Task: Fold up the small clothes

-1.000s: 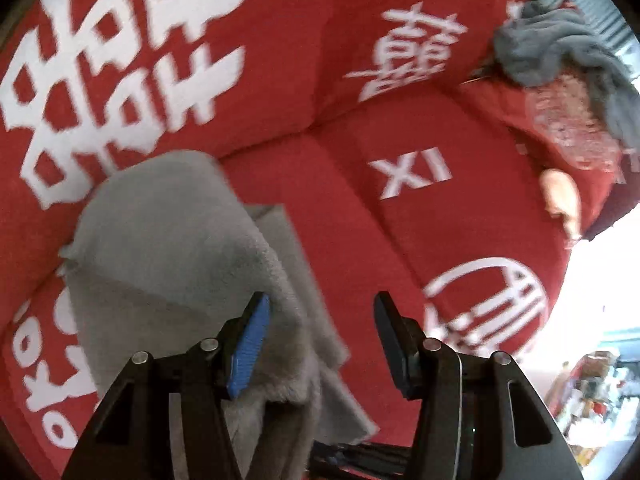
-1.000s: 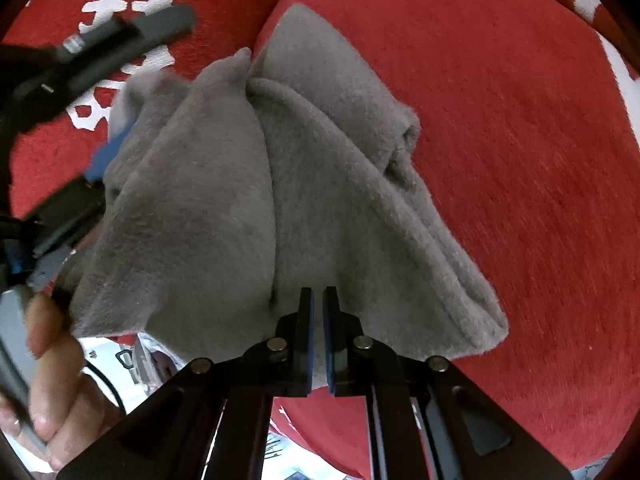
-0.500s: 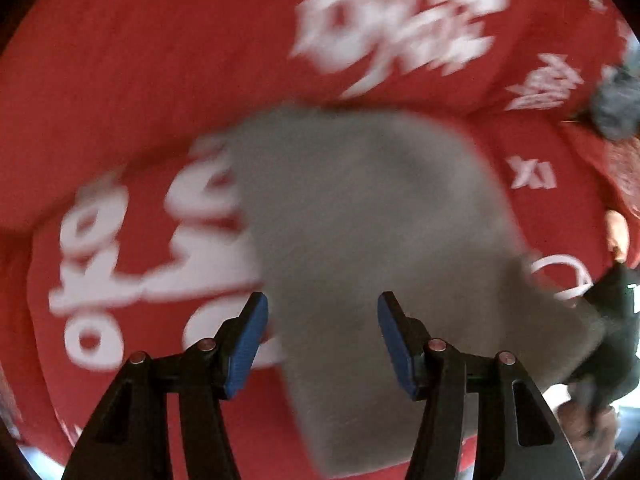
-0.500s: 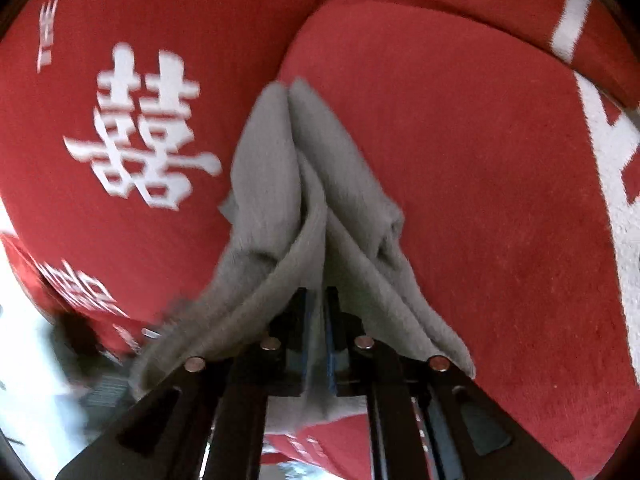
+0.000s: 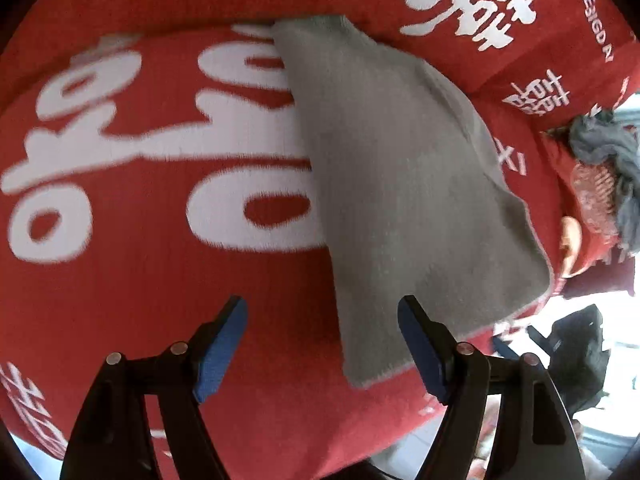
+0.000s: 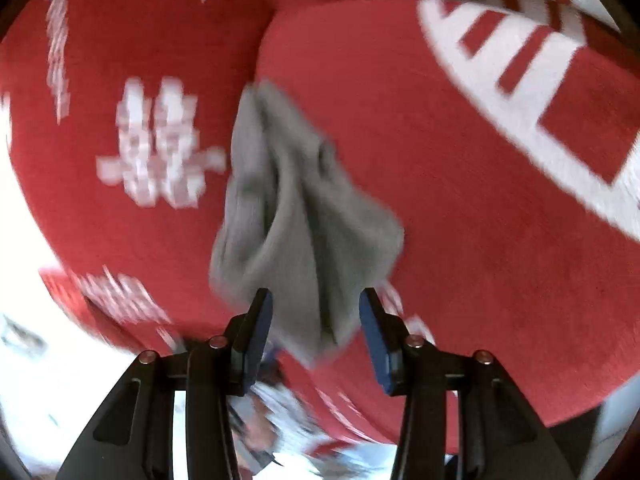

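A small grey cloth [image 5: 400, 184] lies spread flat on the red sofa cover [image 5: 160, 288] with its white characters. My left gripper [image 5: 322, 340] hovers over the cloth's near corner. Its jaws are opening, with bare cover and the cloth's edge between them and nothing gripped. In the right wrist view the same grey cloth [image 6: 296, 208] looks bunched into folds. Its near end hangs between the blue pads [image 6: 262, 320] of my right gripper [image 6: 316, 322]. Those jaws are opening too, and the pads do not press on the cloth.
A heap of dark grey clothes [image 5: 608, 152] lies at the far right of the sofa. The seat's front edge [image 5: 360, 456] runs along the bottom of the left wrist view, with bright floor beyond. A seam between cushions [image 6: 264, 40] runs behind the cloth.
The left gripper swung away from the bunched cloth, which now lies spread out, and its jaws widened. The right gripper's jaws, shut on the cloth before, have parted.
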`<action>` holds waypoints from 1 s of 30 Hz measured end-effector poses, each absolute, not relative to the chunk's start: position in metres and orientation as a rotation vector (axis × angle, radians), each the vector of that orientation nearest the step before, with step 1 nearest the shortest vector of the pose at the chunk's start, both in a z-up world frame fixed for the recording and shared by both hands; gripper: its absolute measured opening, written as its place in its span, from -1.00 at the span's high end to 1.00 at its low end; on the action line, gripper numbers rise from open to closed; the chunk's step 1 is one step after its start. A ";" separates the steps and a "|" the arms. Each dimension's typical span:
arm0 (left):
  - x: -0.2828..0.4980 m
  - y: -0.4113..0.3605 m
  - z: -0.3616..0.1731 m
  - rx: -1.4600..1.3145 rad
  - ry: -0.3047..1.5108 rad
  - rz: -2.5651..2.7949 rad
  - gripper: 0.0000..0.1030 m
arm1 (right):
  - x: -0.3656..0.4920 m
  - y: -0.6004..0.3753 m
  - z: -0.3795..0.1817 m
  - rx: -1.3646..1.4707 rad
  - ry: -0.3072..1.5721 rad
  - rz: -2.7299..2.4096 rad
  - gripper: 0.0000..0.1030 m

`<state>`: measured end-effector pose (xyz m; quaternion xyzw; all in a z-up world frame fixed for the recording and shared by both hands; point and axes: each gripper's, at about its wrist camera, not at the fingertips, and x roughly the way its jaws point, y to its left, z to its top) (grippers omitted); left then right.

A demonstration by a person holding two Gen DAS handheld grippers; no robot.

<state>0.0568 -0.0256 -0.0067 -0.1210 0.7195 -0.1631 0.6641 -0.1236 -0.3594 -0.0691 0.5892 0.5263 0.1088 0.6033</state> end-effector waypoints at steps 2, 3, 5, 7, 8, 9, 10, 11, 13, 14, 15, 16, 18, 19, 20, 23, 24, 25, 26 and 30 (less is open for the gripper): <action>0.055 -0.024 -0.013 -0.303 1.646 -0.360 -0.52 | -0.119 -0.335 -0.065 1.303 1.264 0.331 0.04; 0.056 -0.023 -0.017 -0.307 1.653 -0.343 -0.52 | -0.113 -0.321 -0.065 1.279 1.283 0.367 0.04; 0.059 -0.021 -0.018 -0.318 1.652 -0.323 -0.52 | -0.096 -0.294 -0.071 1.235 1.305 0.399 0.04; 0.065 -0.018 -0.016 -0.318 1.637 -0.310 -0.52 | -0.078 -0.272 -0.079 1.195 1.320 0.401 0.04; 0.068 -0.015 -0.012 -0.306 1.625 -0.312 -0.52 | -0.071 -0.263 -0.082 1.177 1.327 0.395 0.10; 0.069 -0.013 -0.009 -0.292 1.614 -0.312 -0.52 | -0.064 -0.255 -0.084 1.144 1.342 0.375 0.56; 0.071 -0.012 -0.005 -0.272 1.602 -0.312 -0.52 | -0.057 -0.248 -0.085 1.128 1.350 0.372 0.84; 0.073 -0.009 -0.001 -0.255 1.591 -0.317 -0.52 | -0.052 -0.242 -0.080 1.136 1.332 0.383 0.84; 0.072 -0.006 0.004 -0.227 1.578 -0.334 -0.52 | -0.052 -0.237 -0.067 1.143 1.294 0.426 0.85; 0.071 -0.008 0.004 -0.200 1.577 -0.341 -0.52 | -0.056 -0.235 -0.064 1.133 1.290 0.431 0.85; 0.071 -0.010 0.001 -0.178 1.582 -0.343 -0.52 | -0.058 -0.235 -0.065 1.125 1.299 0.419 0.85; 0.070 -0.016 -0.003 -0.155 1.591 -0.343 -0.52 | -0.064 -0.235 -0.072 1.113 1.328 0.385 0.85; 0.062 -0.020 -0.010 -0.100 1.607 -0.346 -0.52 | -0.077 -0.240 -0.092 1.073 1.400 0.280 0.85; 0.058 -0.023 -0.014 -0.070 1.616 -0.347 -0.52 | -0.084 -0.246 -0.100 1.050 1.435 0.237 0.85; 0.052 -0.025 -0.017 -0.045 1.628 -0.356 -0.52 | -0.089 -0.250 -0.102 1.066 1.440 0.237 0.84; 0.044 -0.027 -0.014 -0.037 1.607 -0.371 -0.52 | -0.099 -0.266 -0.079 0.923 1.471 0.193 0.68; 0.044 -0.026 -0.010 -0.045 1.595 -0.370 -0.52 | -0.102 -0.277 -0.064 0.880 1.424 0.198 0.60; 0.045 -0.024 -0.006 -0.064 1.582 -0.369 -0.52 | -0.104 -0.288 -0.052 0.867 1.376 0.193 0.21; 0.046 -0.023 -0.004 -0.076 1.579 -0.366 -0.52 | -0.103 -0.300 -0.040 0.859 1.332 0.168 -0.05; 0.052 -0.031 -0.004 -0.079 1.588 -0.360 -0.52 | -0.088 -0.339 -0.036 0.928 1.271 0.090 -0.26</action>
